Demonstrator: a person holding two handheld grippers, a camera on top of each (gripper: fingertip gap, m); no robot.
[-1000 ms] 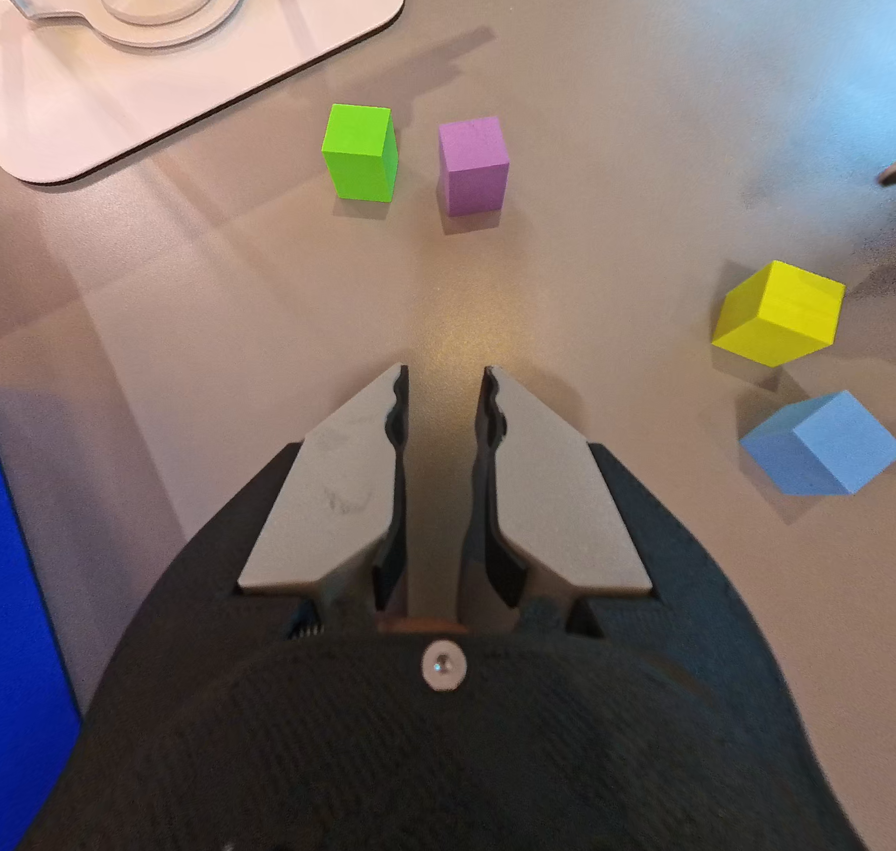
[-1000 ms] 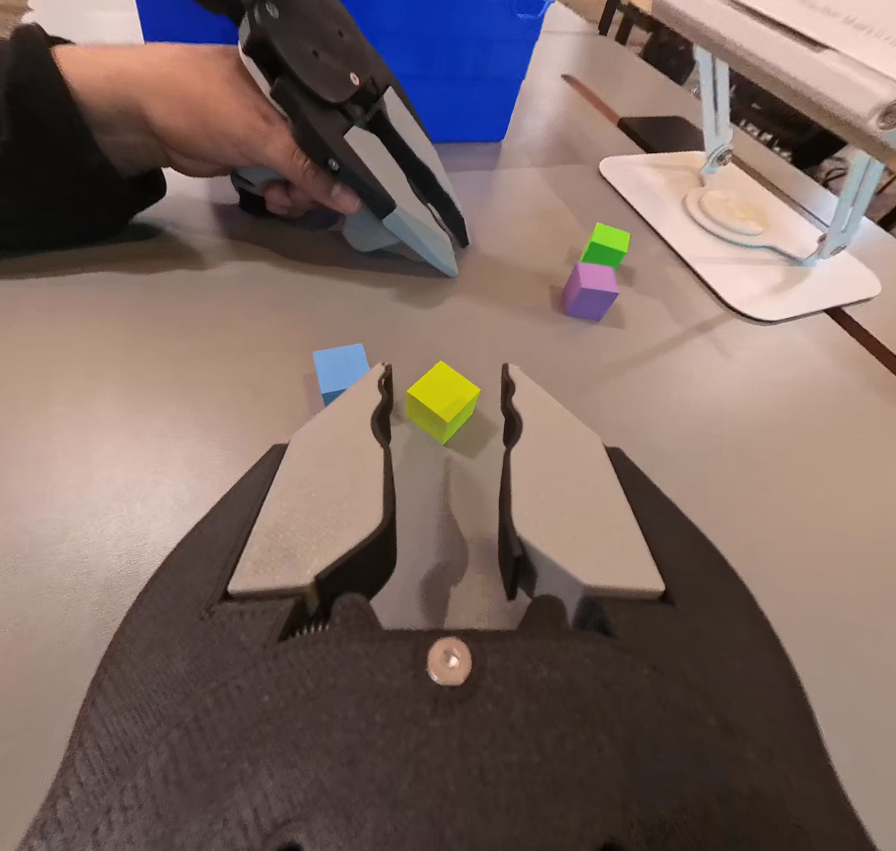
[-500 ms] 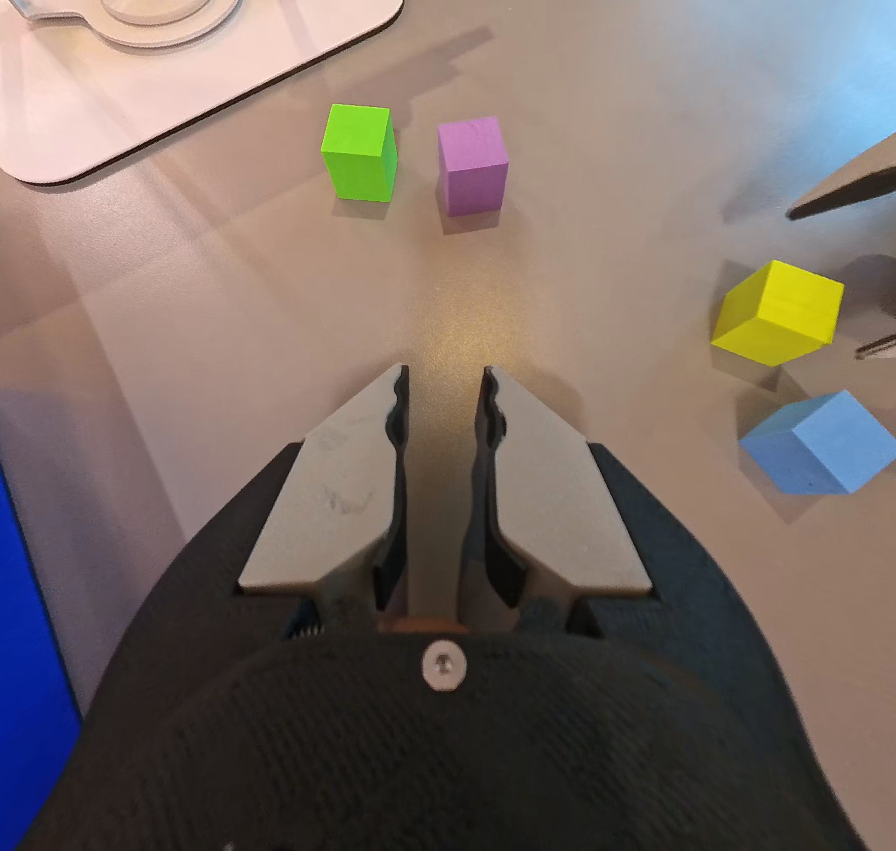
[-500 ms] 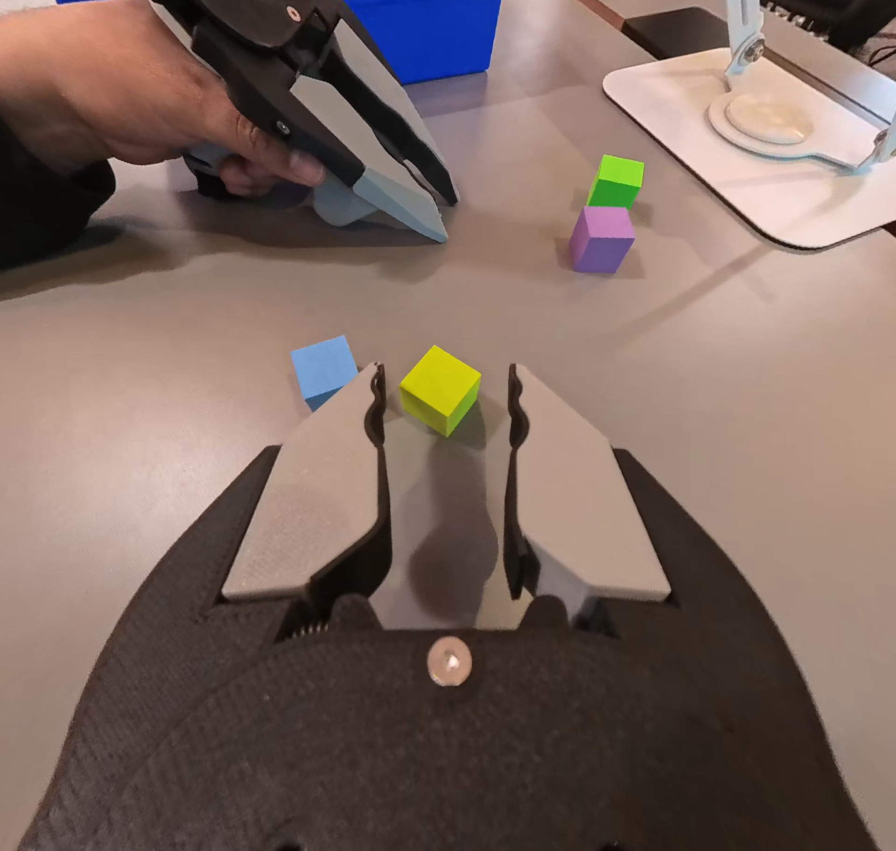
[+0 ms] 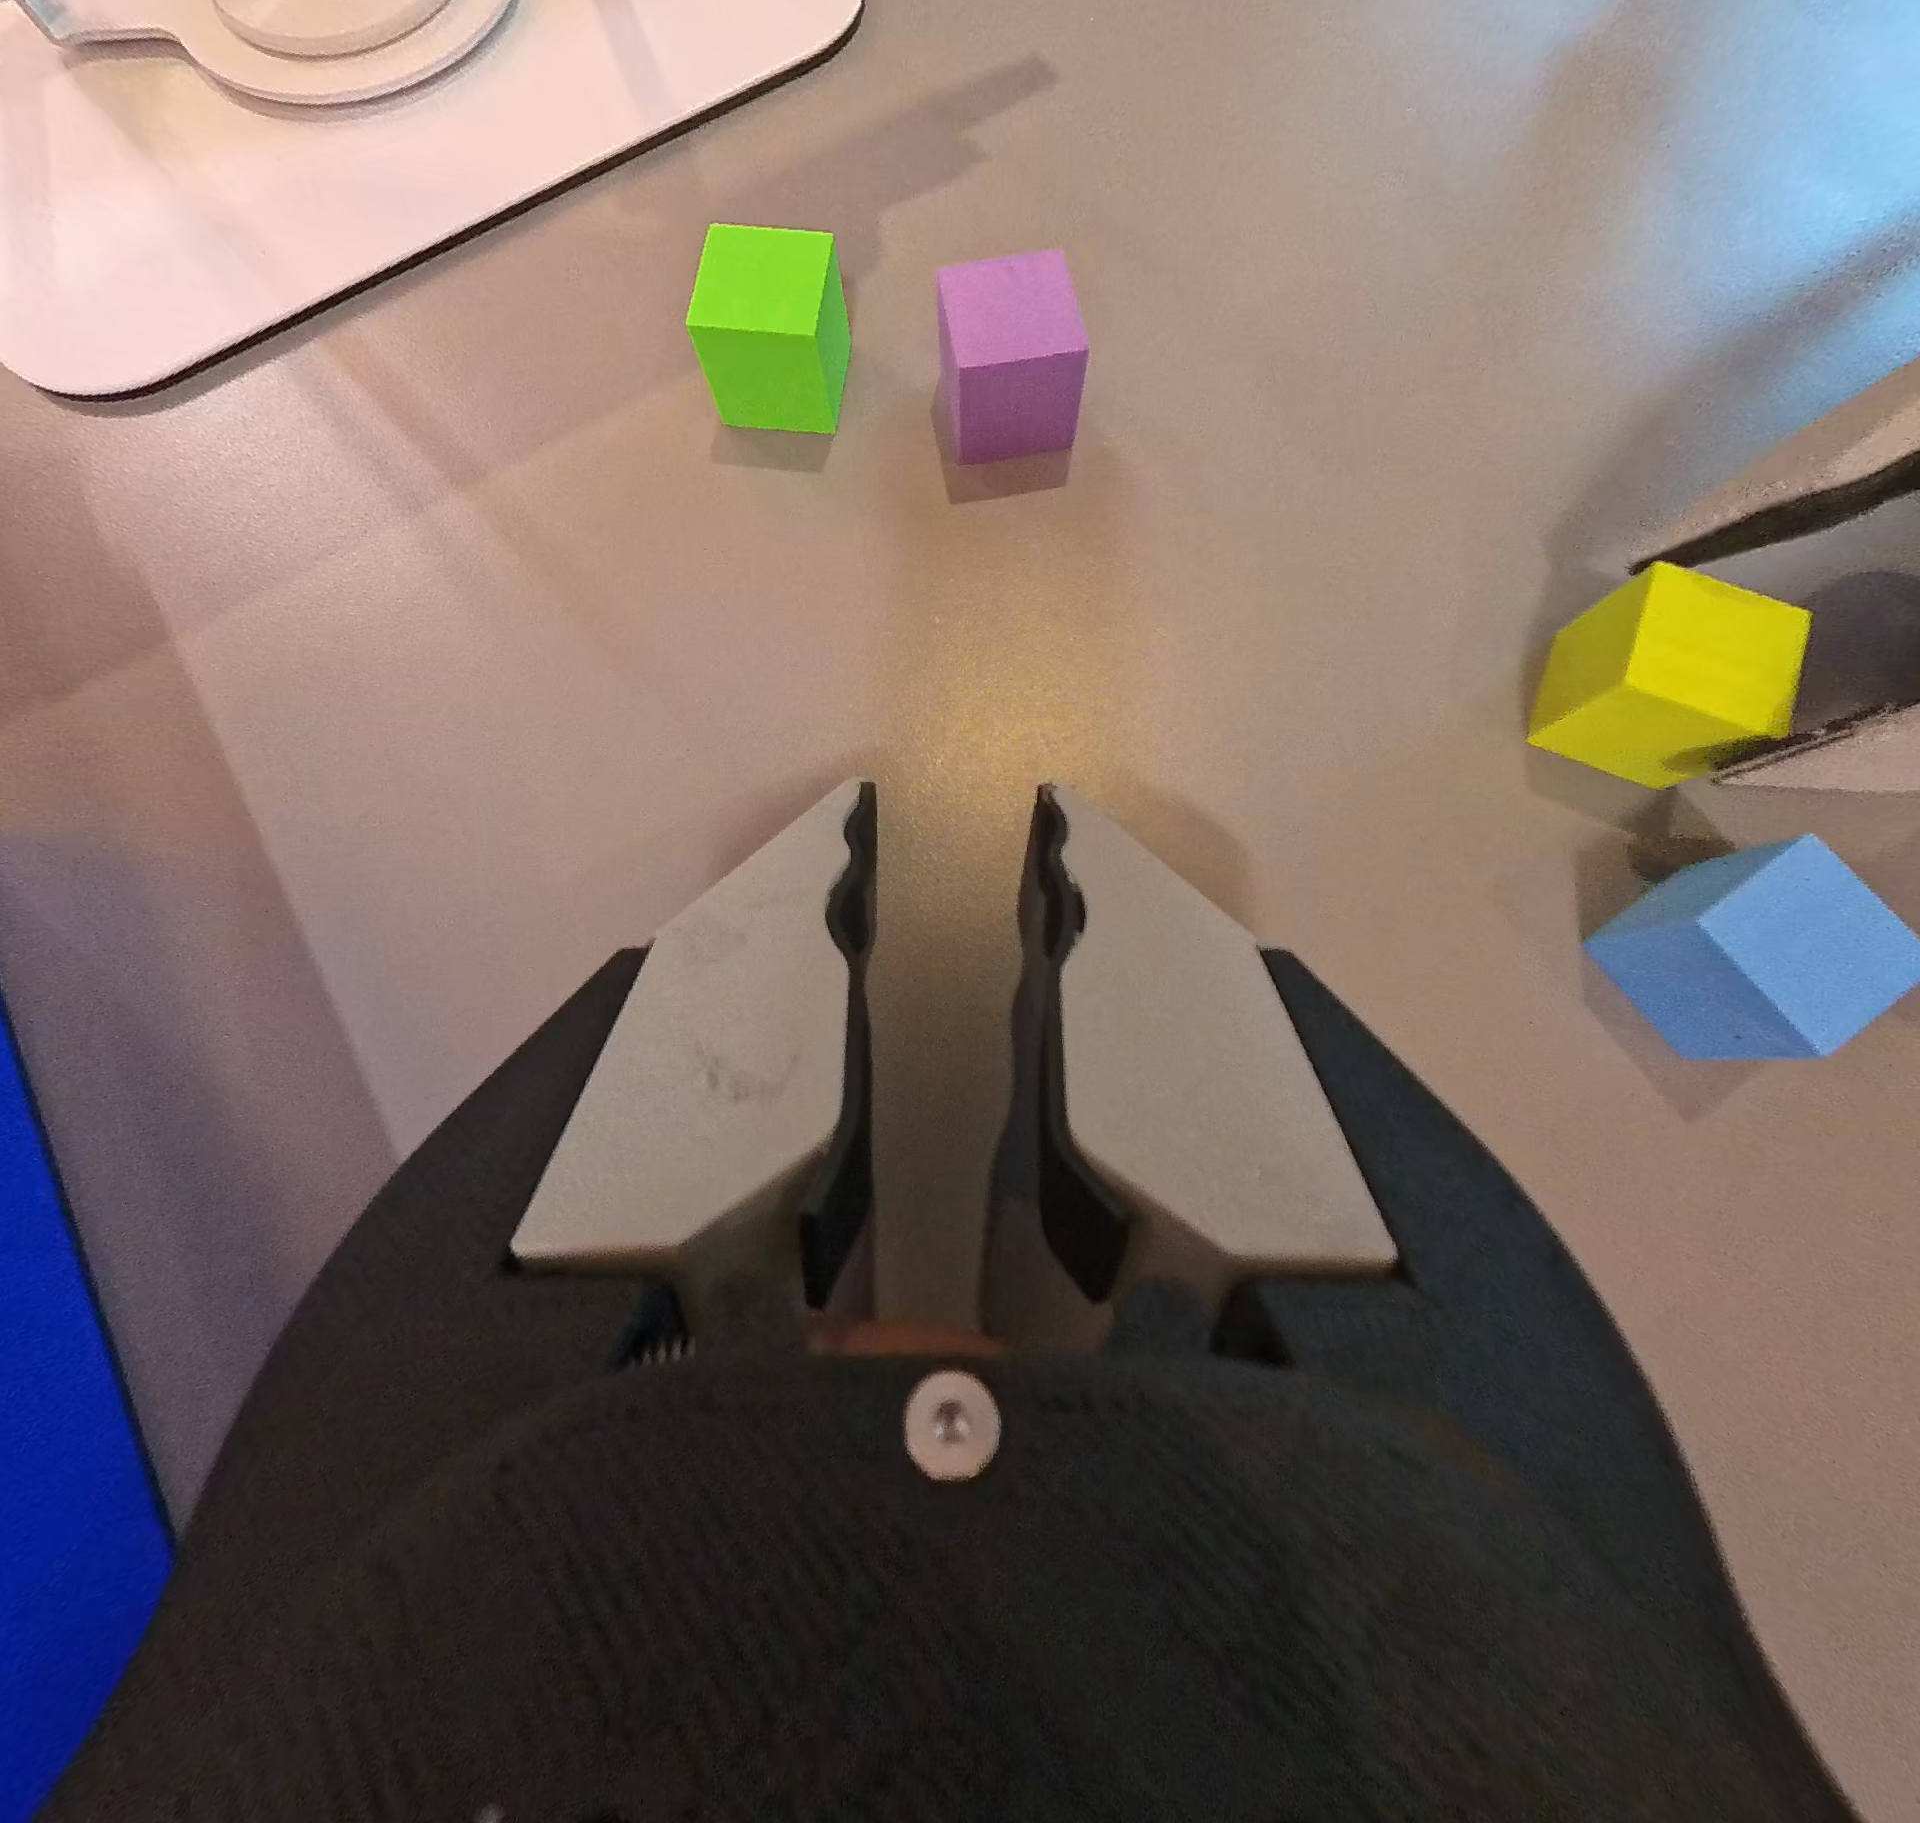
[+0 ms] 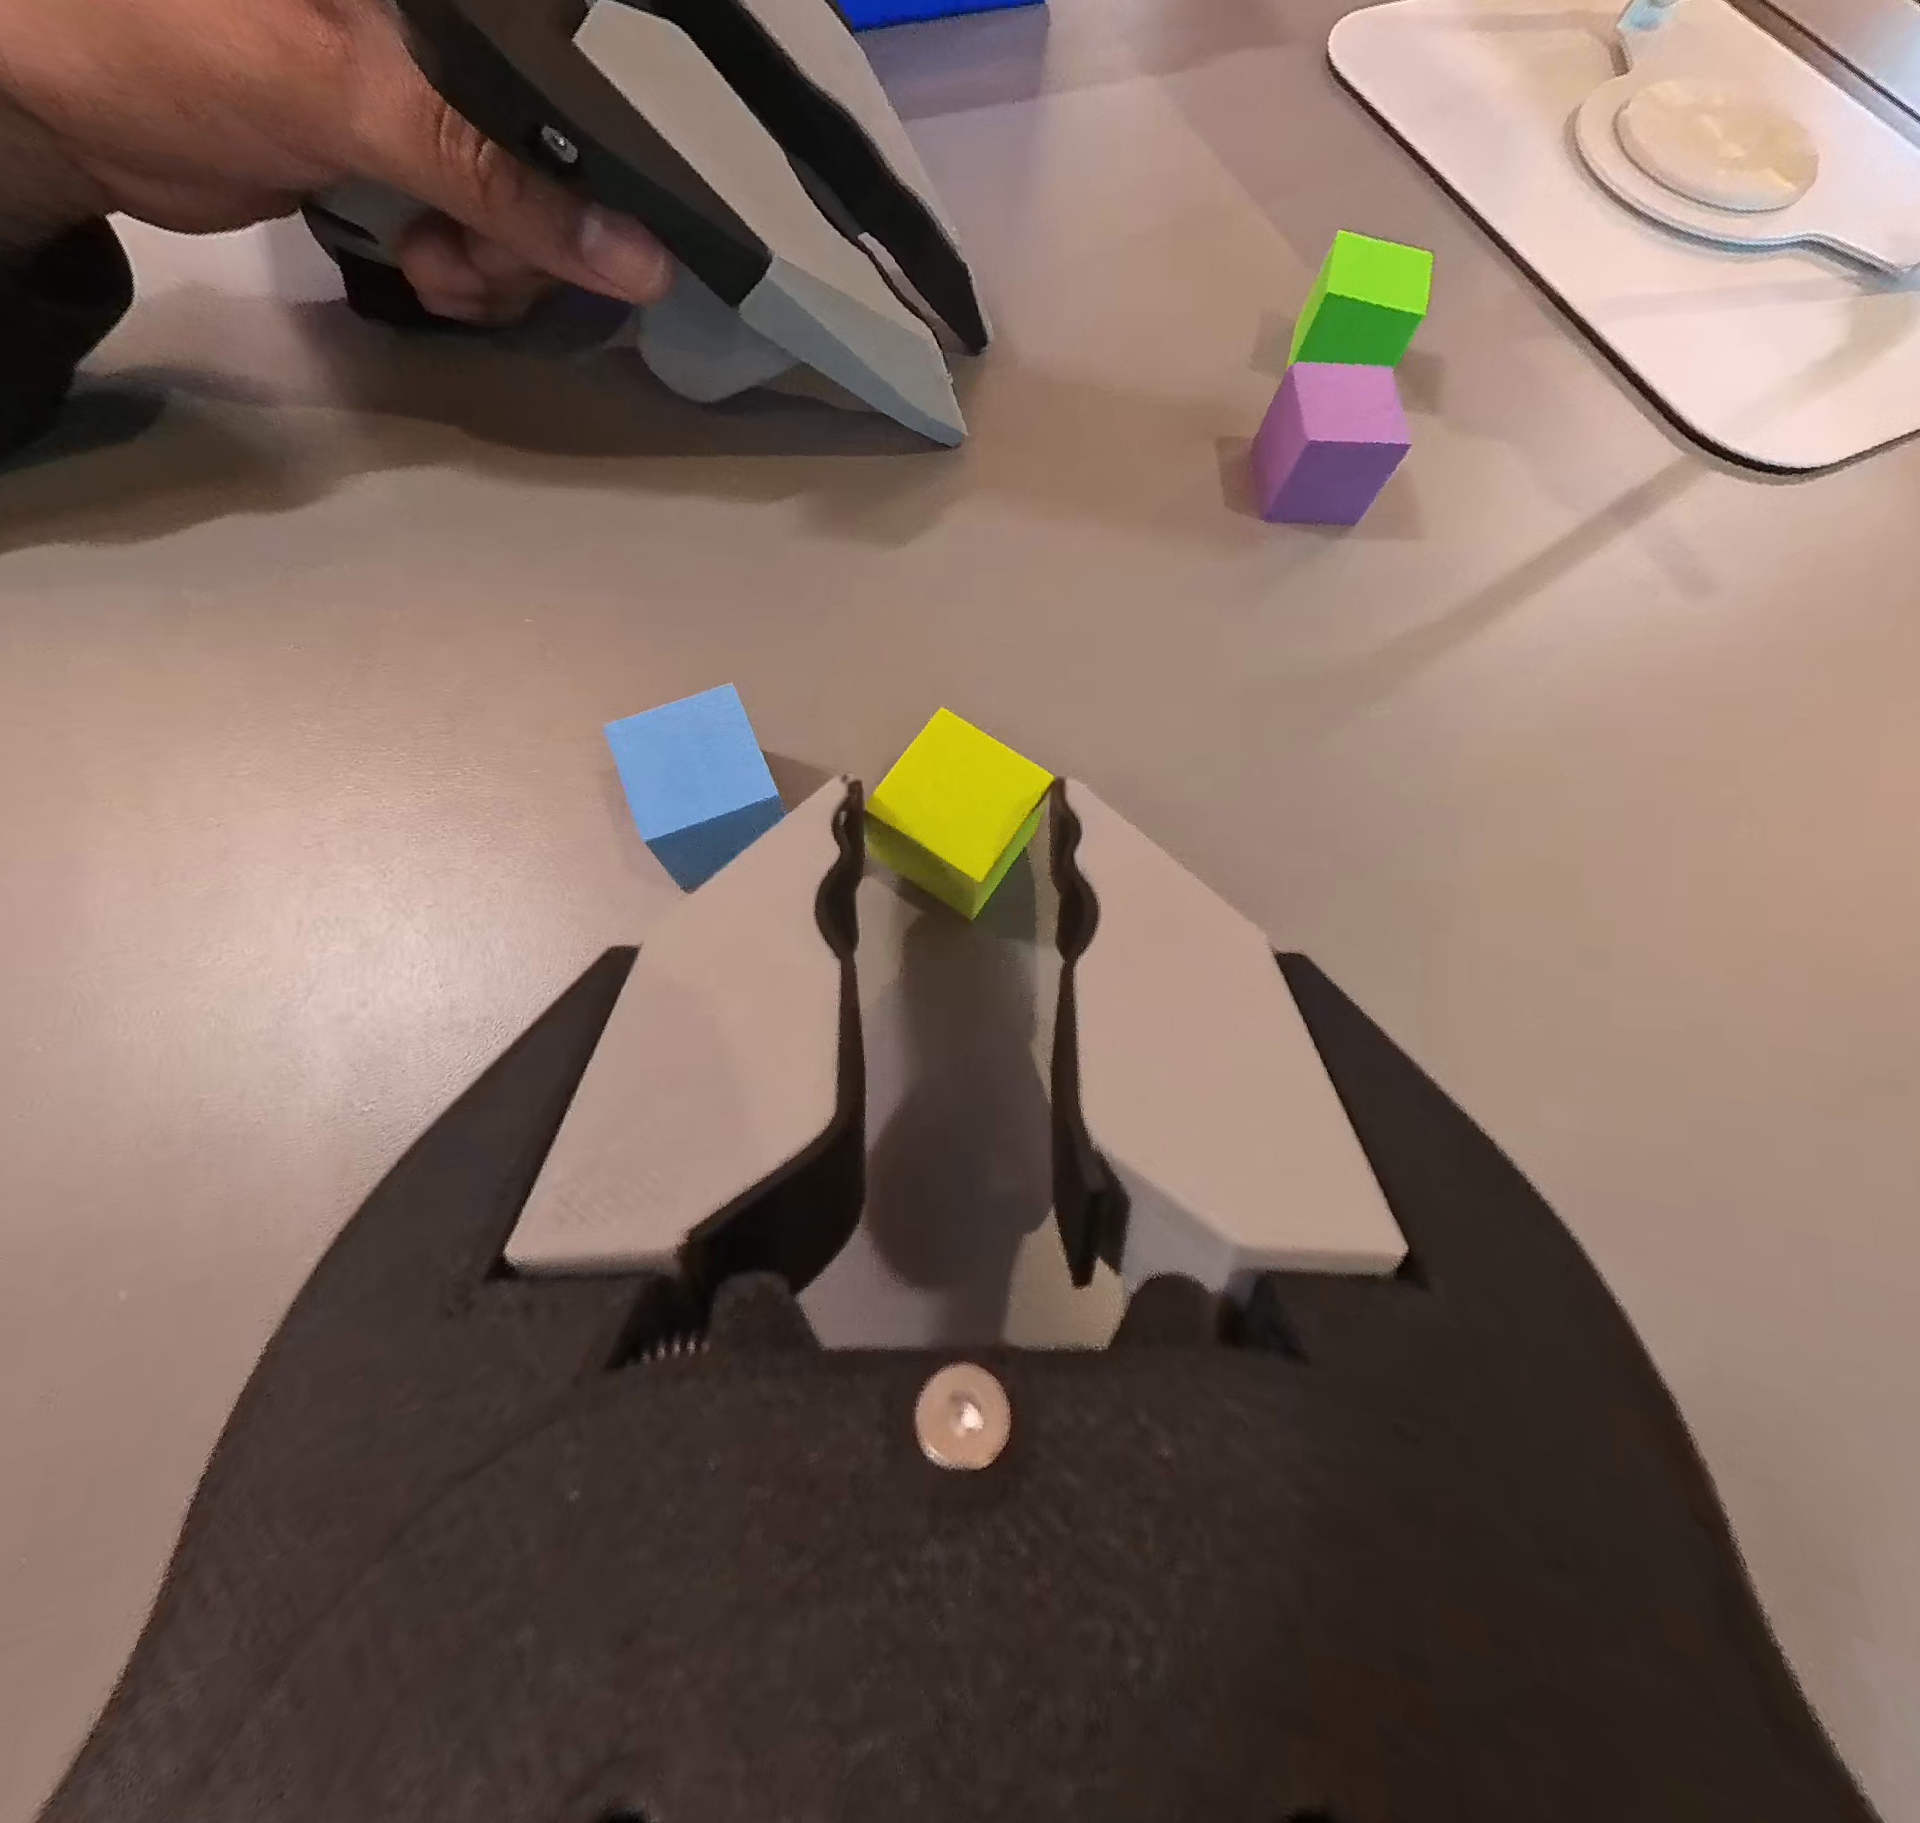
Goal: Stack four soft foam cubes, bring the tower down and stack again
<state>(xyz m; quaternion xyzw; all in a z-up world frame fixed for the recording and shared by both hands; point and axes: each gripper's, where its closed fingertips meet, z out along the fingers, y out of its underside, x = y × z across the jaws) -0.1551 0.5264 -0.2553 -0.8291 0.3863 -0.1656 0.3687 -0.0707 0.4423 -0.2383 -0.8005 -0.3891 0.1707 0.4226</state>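
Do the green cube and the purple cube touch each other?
Apart. The left wrist view shows bare table between the green cube and the purple cube.

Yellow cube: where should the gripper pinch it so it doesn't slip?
Probably on two opposite flat sides. The yellow cube sits turned, one corner pointing at the right gripper, whose fingertips now meet its corners. Twisting the gripper to face the flat sides, coming from above, looks steadier. The blue cube sits close on the left.

right tool (image 6: pixel 951 802) | black textured body (silver centre screw) | grey wedge fingers (image 6: pixel 717 1046)
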